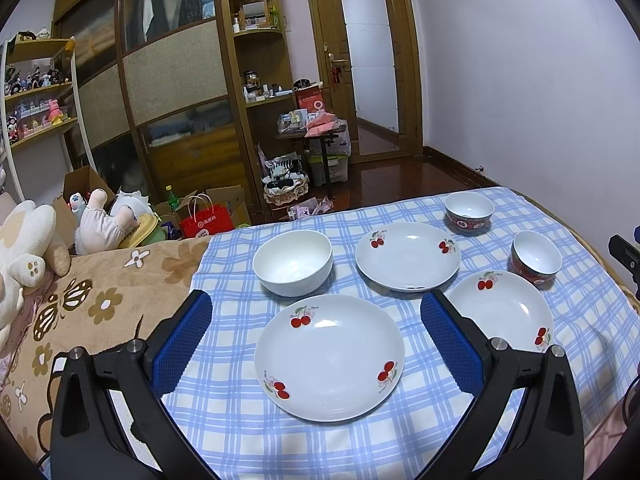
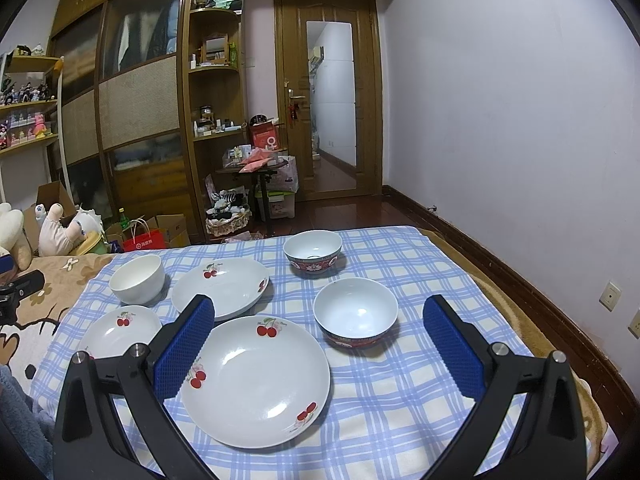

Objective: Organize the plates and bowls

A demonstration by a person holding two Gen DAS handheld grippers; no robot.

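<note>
You are hovering over a spread that, by my judgement, is not yet sorted at all: nothing is stacked, and every plate and bowl is lying on its own on the blue checked cloth (image 1: 360, 440) covering the bed. Your left tool (image 1: 316, 334) is standing wide, blue pads parted and holding nothing, with the near left cherry plate (image 1: 329, 358) lying between its fingers in that view. Your right tool (image 2: 318, 336) is likewise gaping wide and empty, framing the near right cherry plate (image 2: 256, 382) and, just beside it to the right, the near red-patterned bowl (image 2: 355, 314). The third cherry plate (image 1: 408, 256) is sitting farther back in the middle, apart from the other two. The plain white bowl (image 1: 293, 262) is resting at the far left, close to the far edge of the near left plate but not on it. The far red-patterned bowl (image 1: 469, 208) is waiting toward the far right, a little apart from its twin. So three plates and three bowls are all remaining separate; I judge that the whole job is ahead of you, probably gathering the plates into one stack and nesting the bowls into another. Whether the white bowl is nesting well with the two patterned ones I cannot tell from here. The plates are looking glossy and shallow, so you are probably needing a firm hold at the rim.
</note>
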